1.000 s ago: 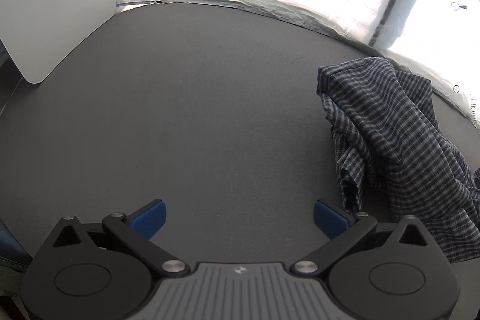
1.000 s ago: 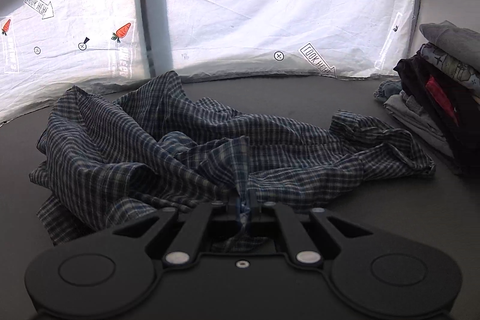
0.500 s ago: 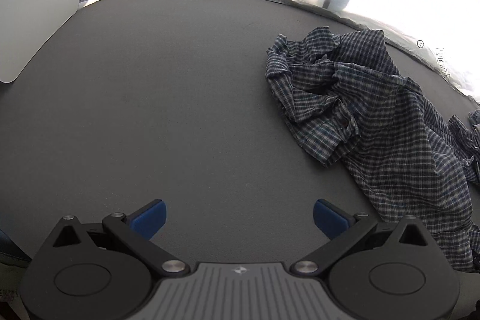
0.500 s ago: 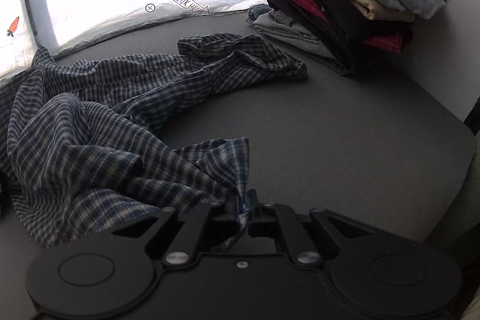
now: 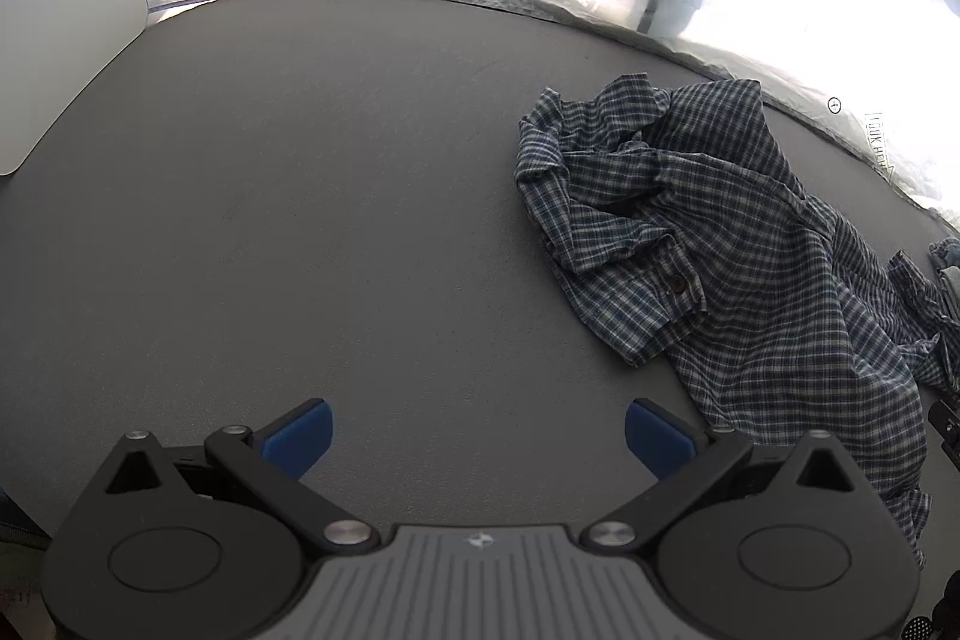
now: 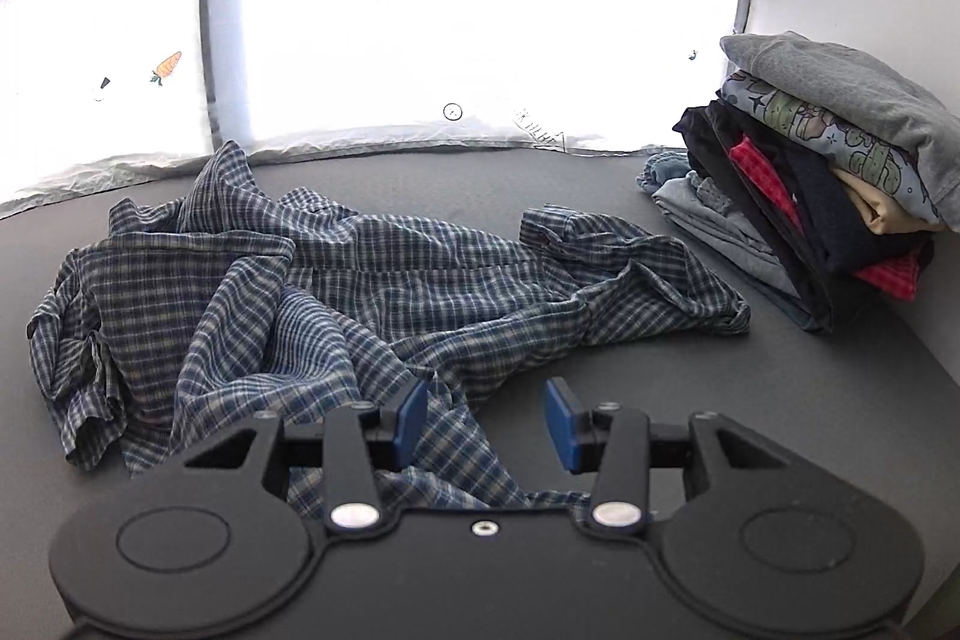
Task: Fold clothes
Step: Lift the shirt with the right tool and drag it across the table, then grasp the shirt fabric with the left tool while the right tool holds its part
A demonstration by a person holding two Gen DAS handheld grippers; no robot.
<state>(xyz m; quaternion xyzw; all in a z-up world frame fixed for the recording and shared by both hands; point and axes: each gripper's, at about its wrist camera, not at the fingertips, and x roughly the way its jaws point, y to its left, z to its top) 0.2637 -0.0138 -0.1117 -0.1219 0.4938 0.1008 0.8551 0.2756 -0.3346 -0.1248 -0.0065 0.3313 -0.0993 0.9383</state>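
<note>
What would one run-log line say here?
plaid shirt: crumpled on table | right gripper: jaws opening, hem loose between | left gripper: open, empty

The checked shirt [image 5: 738,250] runs off the left wrist view's right edge, its far sleeve unseen there. In the right wrist view the right gripper [image 6: 486,421] body covers the shirt's near hem. The stack of folded clothes [image 6: 828,184] hides its own lower layers; a crumpled blue item [image 6: 663,169] behind it stays unidentifiable.
</note>
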